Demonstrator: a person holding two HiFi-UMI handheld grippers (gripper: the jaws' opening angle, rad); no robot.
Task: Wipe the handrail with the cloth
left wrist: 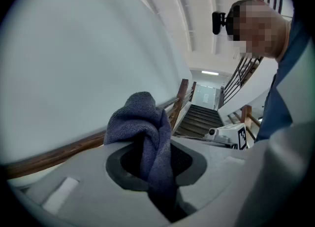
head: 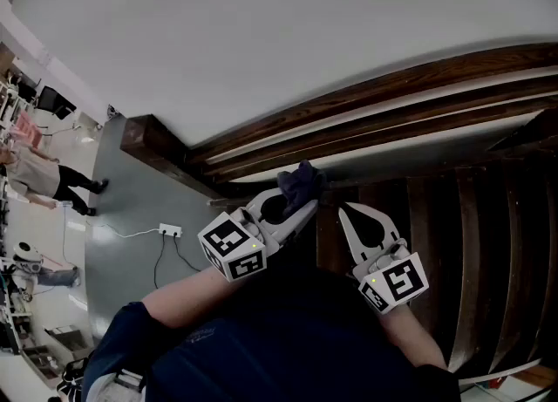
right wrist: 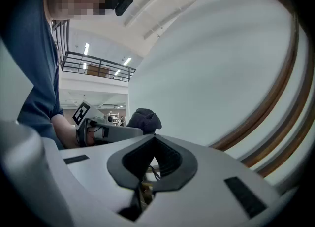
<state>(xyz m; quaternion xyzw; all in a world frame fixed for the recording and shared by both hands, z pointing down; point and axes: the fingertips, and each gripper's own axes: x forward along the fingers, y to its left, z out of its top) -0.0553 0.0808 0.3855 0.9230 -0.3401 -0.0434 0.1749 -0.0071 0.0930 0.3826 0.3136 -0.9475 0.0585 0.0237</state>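
Tightly, left gripper (head: 309,205) fingers (left wrist: 74,172) clamp cloth (left wrist: 140,117), right gripper (head: 343,209) fingers (right wrist: 221,172) together, empty

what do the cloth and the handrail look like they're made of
The cloth looks like soft knitted or woven fabric, blue-grey and matte: a fine ribbed texture shows, and it bunches in limp folds. The handrail looks like dark brown wood with a slight sheen, perhaps stained or varnished, though no grain is clear.
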